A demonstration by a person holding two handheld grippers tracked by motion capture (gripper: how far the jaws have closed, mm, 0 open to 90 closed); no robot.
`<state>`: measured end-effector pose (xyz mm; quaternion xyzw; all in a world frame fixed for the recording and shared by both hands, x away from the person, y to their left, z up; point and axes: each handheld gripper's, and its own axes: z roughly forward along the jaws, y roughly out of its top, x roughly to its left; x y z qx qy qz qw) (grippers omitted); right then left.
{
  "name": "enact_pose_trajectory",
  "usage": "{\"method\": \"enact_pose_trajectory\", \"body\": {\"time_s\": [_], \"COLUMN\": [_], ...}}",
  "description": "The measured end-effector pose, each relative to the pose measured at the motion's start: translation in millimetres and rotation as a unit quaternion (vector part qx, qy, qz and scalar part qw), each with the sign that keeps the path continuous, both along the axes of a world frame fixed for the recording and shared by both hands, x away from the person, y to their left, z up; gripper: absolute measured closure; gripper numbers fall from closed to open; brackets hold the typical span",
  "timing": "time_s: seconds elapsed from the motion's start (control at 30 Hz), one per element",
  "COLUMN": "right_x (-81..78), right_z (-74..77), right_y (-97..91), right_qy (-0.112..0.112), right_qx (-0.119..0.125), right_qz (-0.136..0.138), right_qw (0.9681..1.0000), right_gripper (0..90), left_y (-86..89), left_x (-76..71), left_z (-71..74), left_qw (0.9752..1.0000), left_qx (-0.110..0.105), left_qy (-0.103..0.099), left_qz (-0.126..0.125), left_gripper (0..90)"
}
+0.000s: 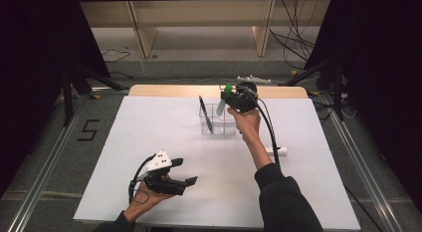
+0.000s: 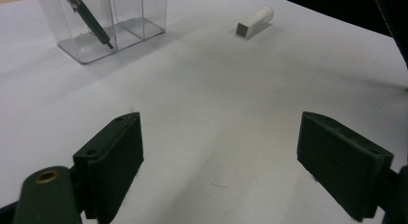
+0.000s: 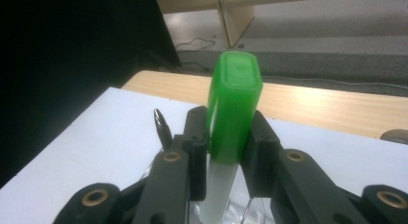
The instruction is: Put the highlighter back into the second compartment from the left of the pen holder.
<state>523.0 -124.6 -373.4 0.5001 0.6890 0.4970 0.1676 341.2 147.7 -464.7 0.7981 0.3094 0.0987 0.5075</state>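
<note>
My right gripper [image 3: 226, 137] is shut on a marker [image 3: 233, 113] with a green cap and a white barrel, held upright. In the high view that marker [image 1: 222, 103] hangs over the clear plastic organizer [image 1: 217, 120] at the far middle of the white table, with my right gripper [image 1: 230, 99] above the box's right side. A black pen [image 1: 205, 114] leans in the box's left compartment, and it also appears as the black pen [image 2: 89, 17] in the left gripper view. My left gripper [image 2: 219, 161] is open over bare table near the front left, seen from above as the left gripper [image 1: 184, 173].
A short white marker [image 2: 254, 22] lies on the table right of the clear organizer [image 2: 108, 22]; from above this white marker [image 1: 277, 151] sits behind the person's right forearm. The wooden table edge [image 3: 317, 106] runs beyond the white surface [image 1: 149, 142]. Cables lie on the floor behind.
</note>
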Motion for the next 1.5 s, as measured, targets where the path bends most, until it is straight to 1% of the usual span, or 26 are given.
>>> {"method": "enact_pose_trajectory", "body": {"time_s": [0.3, 0.53, 0.63, 1.3, 1.5], "right_x": [3.4, 3.5, 3.7, 5.2, 5.3], "right_z": [-7.0, -11.6, -12.9, -18.8, -20.6], "right_y": [5.4, 9.8, 11.2, 14.0, 15.6], "right_qy": [0.005, 0.01, 0.012, 0.025, 0.027], "right_qx": [-0.021, -0.04, -0.044, -0.05, -0.059], "right_qz": [0.0, 0.008, 0.009, 0.016, 0.019], "right_qw": [0.9998, 0.9991, 0.9989, 0.9983, 0.9977], "right_gripper": [75.0, 74.9, 74.9, 74.9, 74.7], "left_y": [-0.9, -0.6, -1.0, -0.1, -0.5], "left_x": [-0.2, 0.0, -0.1, 0.3, 0.2], "left_z": [-0.4, -0.3, -0.4, -0.2, -0.5], "left_qw": [1.0, 1.0, 1.0, 1.0, 1.0], "left_qx": [0.001, 0.003, 0.002, 0.003, 0.003], "left_qy": [0.0, 0.0, 0.0, 0.001, 0.0], "left_qz": [-0.002, -0.003, -0.002, -0.003, -0.003], "left_gripper": [16.2, 16.2, 16.2, 16.2, 16.2]}}
